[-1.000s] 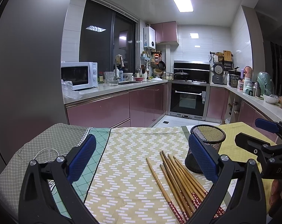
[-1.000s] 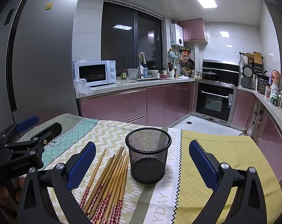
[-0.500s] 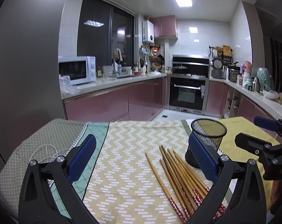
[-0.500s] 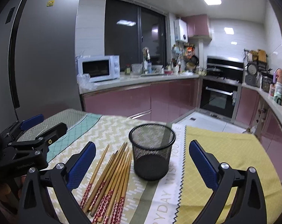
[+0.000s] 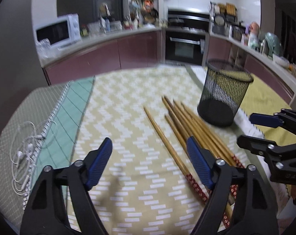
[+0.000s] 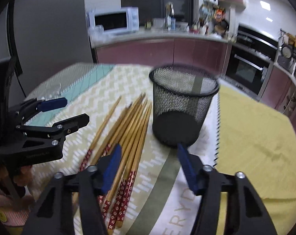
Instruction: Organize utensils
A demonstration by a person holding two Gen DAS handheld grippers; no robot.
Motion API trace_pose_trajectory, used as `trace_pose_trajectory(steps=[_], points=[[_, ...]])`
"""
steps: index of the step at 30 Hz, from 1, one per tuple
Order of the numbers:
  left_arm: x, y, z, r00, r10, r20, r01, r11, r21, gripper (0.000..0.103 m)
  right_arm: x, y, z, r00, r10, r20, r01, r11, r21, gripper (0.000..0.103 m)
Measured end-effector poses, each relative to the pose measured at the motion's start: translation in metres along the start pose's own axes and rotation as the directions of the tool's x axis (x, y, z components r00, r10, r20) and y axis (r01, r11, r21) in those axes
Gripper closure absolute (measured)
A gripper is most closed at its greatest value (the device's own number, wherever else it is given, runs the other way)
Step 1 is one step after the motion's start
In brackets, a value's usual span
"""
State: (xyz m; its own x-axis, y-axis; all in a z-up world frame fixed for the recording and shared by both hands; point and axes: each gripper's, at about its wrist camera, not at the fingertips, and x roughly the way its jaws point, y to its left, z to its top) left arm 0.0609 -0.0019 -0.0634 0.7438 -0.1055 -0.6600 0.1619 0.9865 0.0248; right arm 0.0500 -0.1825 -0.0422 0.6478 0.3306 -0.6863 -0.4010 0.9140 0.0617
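Observation:
Several wooden chopsticks (image 5: 179, 121) with red flowered ends lie side by side on the patterned tablecloth; they also show in the right wrist view (image 6: 128, 129). An empty black mesh cup (image 5: 224, 92) stands upright just right of them, also in the right wrist view (image 6: 182, 103). My left gripper (image 5: 150, 156) is open and empty, low over the cloth, with one chopstick (image 5: 163, 137) lying between its fingers. My right gripper (image 6: 148, 162) is open and empty, just in front of the cup, its left finger over the chopstick ends.
White earphones (image 5: 24, 156) lie on the grey cloth at the left. A yellow cloth (image 6: 255, 137) covers the table's right part. Kitchen counters with a microwave (image 5: 57, 31) and an oven (image 5: 185, 47) stand beyond the table's far edge.
Both grippers have tilted down and dropped toward the table, closing in on the chopsticks and the cup. Their jaws stand narrower than before. Nothing on the table has moved.

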Motion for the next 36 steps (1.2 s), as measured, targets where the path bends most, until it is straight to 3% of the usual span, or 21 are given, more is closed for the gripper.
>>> trace_pose_trajectory(steps=[6, 9, 16, 20, 24, 28, 36], points=[[0.023, -0.010, -0.001, 0.996, -0.032, -0.079, 0.034, 0.999, 0.022, 0.033, 0.022, -0.002, -0.003, 0.993, 0.033, -0.114, -0.032, 0.999, 0.009, 0.070], [0.034, -0.013, 0.000, 0.992, -0.026, -0.123, 0.031, 0.999, 0.039, 0.041, 0.026, -0.005, -0.001, 0.991, 0.030, -0.133, -0.030, 1.000, 0.005, 0.071], [0.050, -0.013, 0.002, 0.983, -0.046, -0.175, 0.056, 0.997, 0.049, 0.049, 0.039, -0.001, 0.003, 0.982, -0.014, -0.187, 0.004, 0.998, -0.056, 0.072], [0.060, -0.015, 0.010, 0.981, -0.054, -0.187, 0.064, 0.997, 0.048, 0.054, 0.046, -0.001, 0.009, 0.981, -0.011, -0.195, -0.001, 0.998, -0.062, 0.079], [0.064, -0.014, 0.016, 0.980, -0.062, -0.190, 0.068, 0.997, 0.024, 0.070, 0.050, -0.004, 0.013, 0.979, 0.033, -0.200, -0.039, 0.999, -0.026, 0.094], [0.064, -0.009, 0.022, 0.975, -0.096, -0.200, 0.092, 0.995, -0.032, 0.088, 0.049, -0.011, 0.014, 0.977, 0.084, -0.198, -0.080, 0.996, 0.029, 0.096], [0.048, 0.003, 0.016, 0.975, -0.141, -0.174, 0.126, 0.987, -0.098, 0.096, 0.030, -0.019, 0.013, 0.977, 0.166, -0.137, -0.156, 0.985, 0.077, 0.097]])
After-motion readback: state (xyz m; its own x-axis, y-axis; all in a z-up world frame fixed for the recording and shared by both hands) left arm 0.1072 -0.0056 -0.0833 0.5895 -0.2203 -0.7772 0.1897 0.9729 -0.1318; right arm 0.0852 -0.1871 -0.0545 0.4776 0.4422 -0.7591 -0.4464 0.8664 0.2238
